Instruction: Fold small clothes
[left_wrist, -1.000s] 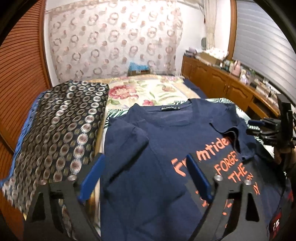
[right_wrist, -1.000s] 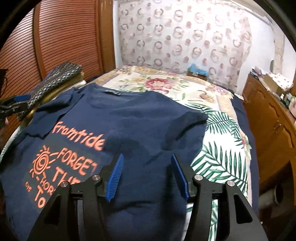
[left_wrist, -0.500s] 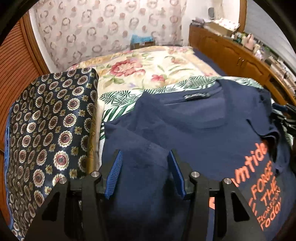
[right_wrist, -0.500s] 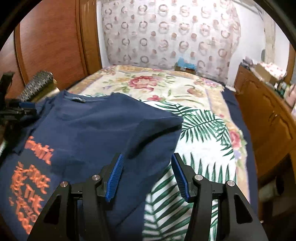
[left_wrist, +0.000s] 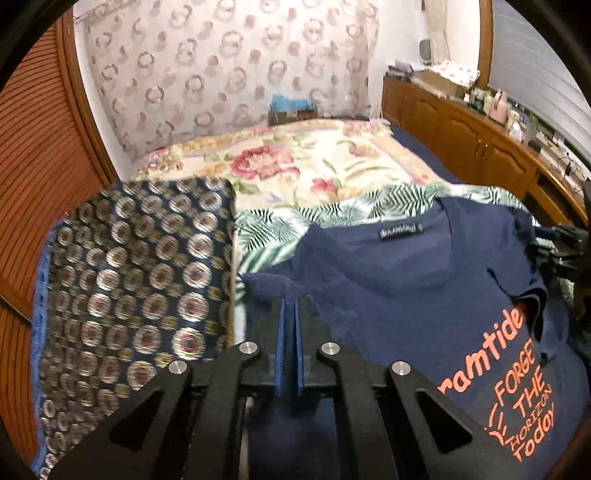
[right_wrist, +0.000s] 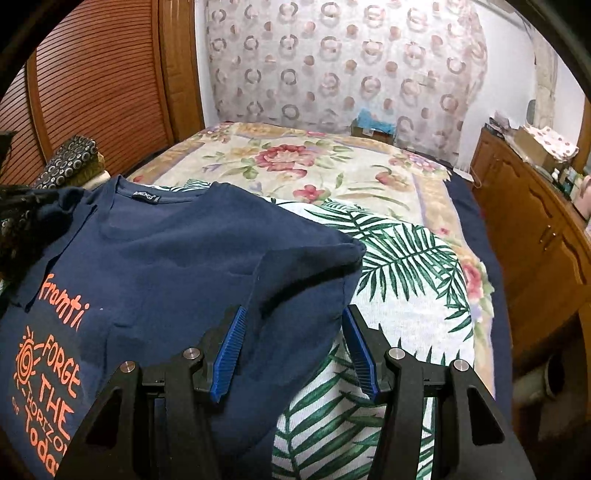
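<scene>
Nearby, a folded stack of dark cloth (left_wrist: 136, 284) patterned with pale rings lay just beside the navy T-shirt (left_wrist: 399, 295) on the left, its straight edge running along the shirt's sleeve. The shirt itself was spread face up on a leaf-print sheet (right_wrist: 402, 280) over a floral bedspread (right_wrist: 314, 166), collar toward the curtained wall (left_wrist: 229, 70), orange lettering across its chest. A wooden cabinet run (right_wrist: 535, 229) crowded with small items lined the bed's right side, and ribbed brown panelling (left_wrist: 33, 155) closed off the left.

The left gripper (left_wrist: 289, 317) had just been closing and its ribbed blue pads stood together over the left sleeve; whether any cloth was pinched between them could not be made out. The right gripper (right_wrist: 293, 332) stood with its jaws apart over the right sleeve, the soft, rumpled knit lying between the pads without being pressed. That sleeve's rounded hem reached out onto the fern pattern, and nothing lay on top of the shirt.
</scene>
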